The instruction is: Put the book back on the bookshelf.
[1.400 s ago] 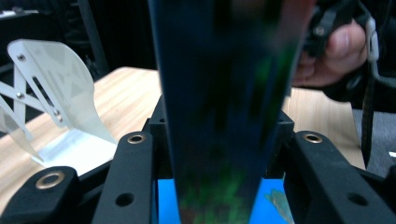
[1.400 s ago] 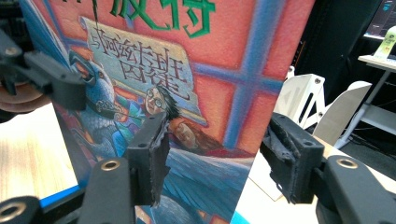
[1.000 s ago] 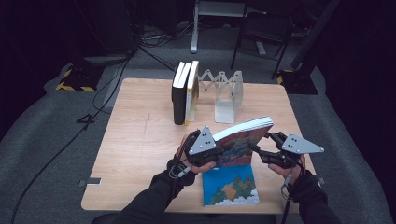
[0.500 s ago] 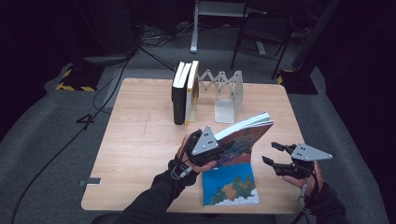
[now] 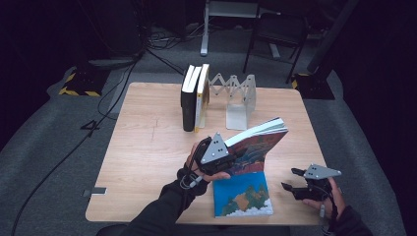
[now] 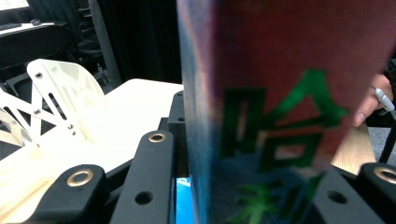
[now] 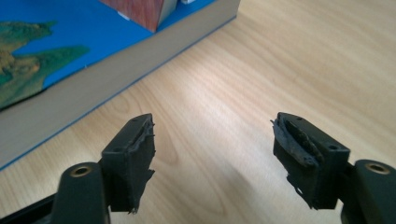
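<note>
A book with a red and blue cover [image 5: 258, 145] stands tilted on its lower edge, pages up, over a blue book [image 5: 243, 196] that lies flat near the table's front edge. My left gripper [image 5: 216, 156] is shut on the tilted book's left end; in the left gripper view the cover with green characters [image 6: 289, 93] sits between the jaws [image 6: 252, 186]. My right gripper [image 5: 290, 179] hovers low at the front right, apart from both books. Its jaws [image 7: 212, 140] have just been opening and hold nothing; beyond them lies the blue book [image 7: 70, 51].
At the back, black and yellow books [image 5: 194, 98] stand upright against a white expanding book rack [image 5: 236, 96]. The wooden table [image 5: 147, 147] has bare room on the left. A chair and cables sit on the floor behind.
My right gripper has moved away from the tilted book's right end, down and rightward to the front right corner, with its jaws spreading. The left gripper and book stay put.
</note>
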{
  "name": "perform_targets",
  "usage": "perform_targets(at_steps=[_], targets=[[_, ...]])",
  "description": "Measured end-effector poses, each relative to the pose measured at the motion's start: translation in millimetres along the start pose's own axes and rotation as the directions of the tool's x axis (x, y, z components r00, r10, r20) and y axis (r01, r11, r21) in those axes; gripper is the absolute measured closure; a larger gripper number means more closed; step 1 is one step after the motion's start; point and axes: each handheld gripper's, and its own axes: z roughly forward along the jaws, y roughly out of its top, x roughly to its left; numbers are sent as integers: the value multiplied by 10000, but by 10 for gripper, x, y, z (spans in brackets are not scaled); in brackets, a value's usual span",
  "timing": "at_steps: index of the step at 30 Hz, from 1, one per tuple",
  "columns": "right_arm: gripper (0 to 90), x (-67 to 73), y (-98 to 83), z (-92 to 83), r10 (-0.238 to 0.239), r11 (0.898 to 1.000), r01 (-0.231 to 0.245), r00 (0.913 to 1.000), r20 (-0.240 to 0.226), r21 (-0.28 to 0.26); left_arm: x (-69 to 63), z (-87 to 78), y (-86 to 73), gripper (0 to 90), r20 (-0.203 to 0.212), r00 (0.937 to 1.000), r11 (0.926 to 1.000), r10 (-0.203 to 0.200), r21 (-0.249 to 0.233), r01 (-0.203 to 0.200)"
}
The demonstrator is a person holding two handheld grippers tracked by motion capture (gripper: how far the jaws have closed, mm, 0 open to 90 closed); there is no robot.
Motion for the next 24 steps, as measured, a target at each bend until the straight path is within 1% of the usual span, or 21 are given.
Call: perform_targets(at_steps=[4,5,7,8,11,12,15,17,18,24], targets=[[268,-14,-99,7,228,9996,-225,9996,-165,156,17,9,1,725,21,10000,10000,-31,13,31],[260,-21,-119,14,274,9994,-270,9994,-214,194,12,15,4,728,-28,10000,10000,-84,9,84],[254,-23,-150,34,376,9988,-369,9990,-226,333,14,24,7,732,-83,9999,9999,-114,17,115],[246,-17,-166,52,398,9981,-385,9989,-241,491,17,29,9,734,-93,9999,9999,-145,18,146],[239,-34,-190,58,566,9978,-552,9977,-380,366,43,53,13,738,-102,9995,9996,-288,-45,287],[235,-37,-192,60,553,9979,-539,9977,-398,345,56,63,20,738,-132,9992,9993,-368,-34,367],[223,-45,-192,75,499,9984,-487,9979,-413,280,126,115,55,740,-212,9977,9980,-638,33,639],[223,-51,-193,78,500,9985,-489,9978,-446,258,189,163,92,740,-245,9970,9973,-730,110,732],[223,-51,-193,78,500,9985,-489,9978,-446,258,189,163,92,741,-245,9970,9973,-730,110,732],[223,-64,-192,80,484,9986,-473,9978,-463,251,319,300,236,741,-539,9964,9977,-648,162,658]])
